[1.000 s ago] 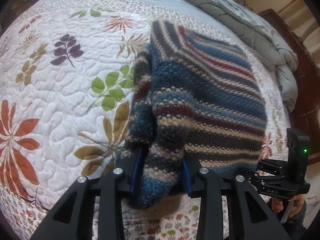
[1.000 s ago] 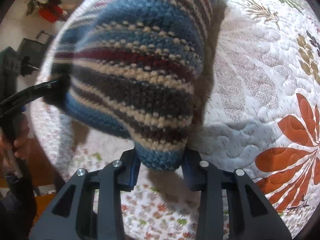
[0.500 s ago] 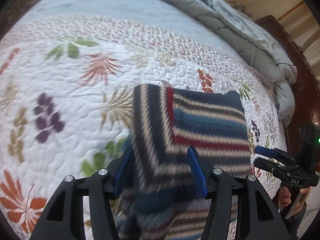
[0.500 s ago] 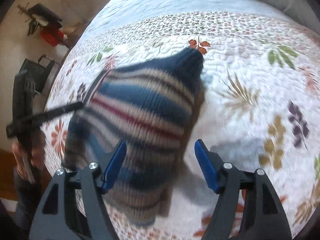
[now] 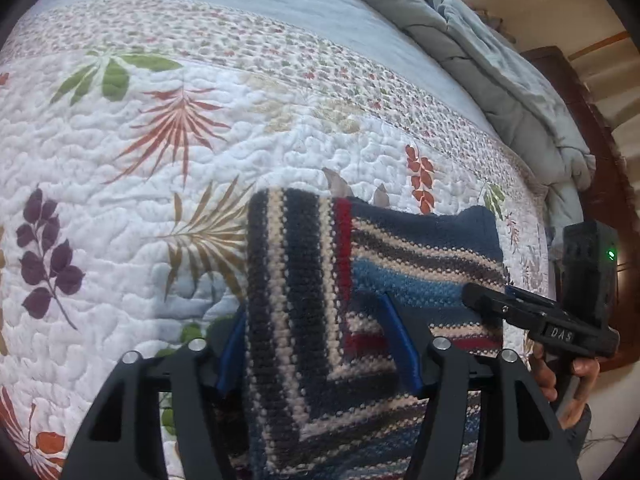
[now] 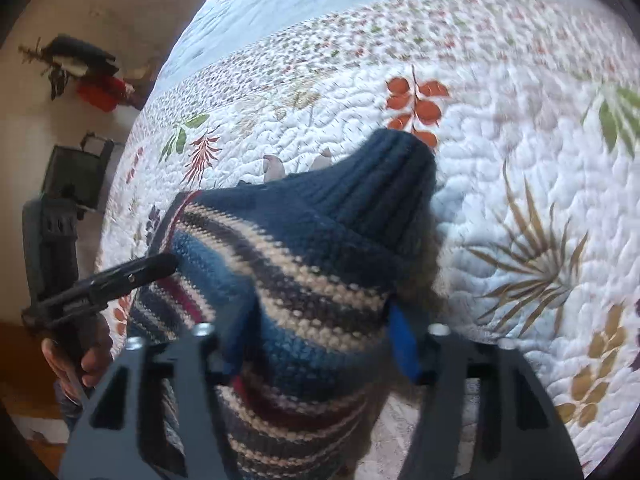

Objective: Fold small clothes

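Both jaws just closing on striped sweater (image 5: 304, 280) atop quilt (image 5: 120, 200): left slack, right pinching.

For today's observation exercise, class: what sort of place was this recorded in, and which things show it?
Most likely a bedroom. The striped knitted garment lies on a white quilted bedspread with printed leaves, a rumpled grey duvet is pushed to the far edge, and dark wooden furniture stands beyond.

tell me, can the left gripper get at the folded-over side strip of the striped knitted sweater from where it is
Probably yes. The left gripper already straddles the folded-over strip of the striped knitted sweater lying on the floral quilt, one blue pad on each side, nothing between. Its jaws have just been closing; whether they pinch yet is unclear.
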`<move>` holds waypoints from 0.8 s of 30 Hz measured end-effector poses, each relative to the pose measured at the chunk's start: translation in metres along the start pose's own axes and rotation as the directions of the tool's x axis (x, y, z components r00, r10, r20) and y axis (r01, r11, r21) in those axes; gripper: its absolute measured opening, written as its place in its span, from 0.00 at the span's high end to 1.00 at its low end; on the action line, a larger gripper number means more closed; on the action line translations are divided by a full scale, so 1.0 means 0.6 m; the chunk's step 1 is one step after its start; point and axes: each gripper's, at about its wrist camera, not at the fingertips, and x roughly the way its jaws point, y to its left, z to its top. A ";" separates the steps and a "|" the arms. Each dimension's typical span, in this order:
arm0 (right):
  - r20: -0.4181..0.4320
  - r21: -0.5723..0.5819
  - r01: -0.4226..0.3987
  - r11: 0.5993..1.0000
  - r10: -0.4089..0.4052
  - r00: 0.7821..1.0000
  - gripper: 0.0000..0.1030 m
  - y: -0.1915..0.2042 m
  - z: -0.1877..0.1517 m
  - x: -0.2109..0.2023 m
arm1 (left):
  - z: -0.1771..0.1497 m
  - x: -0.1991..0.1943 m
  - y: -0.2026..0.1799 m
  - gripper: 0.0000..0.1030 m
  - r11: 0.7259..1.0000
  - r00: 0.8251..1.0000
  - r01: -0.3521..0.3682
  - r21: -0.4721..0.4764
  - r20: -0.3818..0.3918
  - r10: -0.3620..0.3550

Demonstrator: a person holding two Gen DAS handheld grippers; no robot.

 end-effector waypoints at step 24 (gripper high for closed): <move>0.065 -0.017 0.062 0.998 -0.061 0.996 0.46 0.021 -0.119 -0.083 | -0.146 -0.108 -0.040 0.39 0.980 0.971 -0.189 0.064 0.158 0.177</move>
